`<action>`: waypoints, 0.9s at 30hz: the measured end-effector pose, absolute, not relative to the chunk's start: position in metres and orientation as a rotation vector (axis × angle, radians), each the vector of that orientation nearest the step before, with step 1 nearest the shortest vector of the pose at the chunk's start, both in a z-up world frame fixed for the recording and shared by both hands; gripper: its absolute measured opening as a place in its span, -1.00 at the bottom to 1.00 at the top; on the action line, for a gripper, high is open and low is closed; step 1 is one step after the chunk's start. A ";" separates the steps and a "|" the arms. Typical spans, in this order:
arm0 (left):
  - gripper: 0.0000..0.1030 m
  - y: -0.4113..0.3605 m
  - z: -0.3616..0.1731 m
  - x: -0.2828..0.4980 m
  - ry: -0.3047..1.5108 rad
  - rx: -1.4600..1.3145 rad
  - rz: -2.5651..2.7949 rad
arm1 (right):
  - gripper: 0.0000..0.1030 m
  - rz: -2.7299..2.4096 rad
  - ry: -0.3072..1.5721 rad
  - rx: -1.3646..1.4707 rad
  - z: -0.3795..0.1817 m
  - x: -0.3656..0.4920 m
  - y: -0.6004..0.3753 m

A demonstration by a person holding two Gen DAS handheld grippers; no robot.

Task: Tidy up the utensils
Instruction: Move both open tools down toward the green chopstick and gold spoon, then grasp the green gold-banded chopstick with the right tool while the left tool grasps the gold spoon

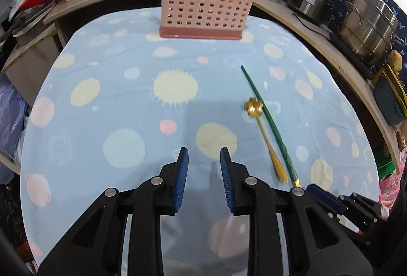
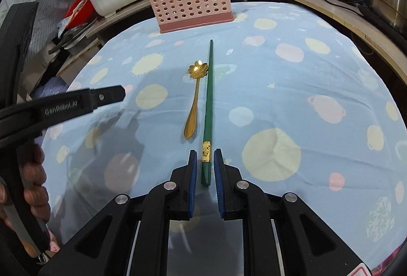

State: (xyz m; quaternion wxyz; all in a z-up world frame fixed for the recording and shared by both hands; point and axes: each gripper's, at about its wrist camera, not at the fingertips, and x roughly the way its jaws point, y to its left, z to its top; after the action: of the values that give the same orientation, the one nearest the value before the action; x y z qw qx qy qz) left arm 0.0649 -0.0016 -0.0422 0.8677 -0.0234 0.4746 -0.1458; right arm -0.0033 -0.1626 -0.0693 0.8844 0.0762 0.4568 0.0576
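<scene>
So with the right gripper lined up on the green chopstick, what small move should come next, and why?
Probably ease the right gripper down and close it. The green chopstick lies flat on the cloth, its thick end between the pads with gaps on both sides, so nothing is gripped yet. The pink holder waits beyond.

Left gripper [image 1: 204, 161] fingers: black moulded plastic arms with triangular cut-outs.
Left gripper pads [image 1: 182, 179]: blue, finely ribbed.
Left gripper screws: round silver heads at the arm pivots.
Right gripper [image 2: 205, 164]: same black arms, blue ribbed pads [image 2: 192, 184], silver pivot screws.
Marking: grey "GenRobot.AI" lettering on the black body seen at the left of the right wrist view.
</scene>
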 end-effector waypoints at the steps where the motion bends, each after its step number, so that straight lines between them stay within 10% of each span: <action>1: -0.52 -0.002 -0.044 0.062 0.997 -0.050 -0.309 | -0.71 0.119 0.948 0.152 -0.070 -0.003 -0.161; 27: -0.12 -0.066 -0.055 0.045 1.021 0.017 -0.439 | -0.86 0.020 0.917 0.234 -0.075 -0.003 -0.206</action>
State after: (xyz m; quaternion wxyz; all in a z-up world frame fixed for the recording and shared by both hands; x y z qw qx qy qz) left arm 0.0446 -0.0657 -0.0551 0.8495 0.0080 0.4847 -0.2082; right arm -0.0035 -0.2064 -0.0746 0.8901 0.1129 0.4415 0.0097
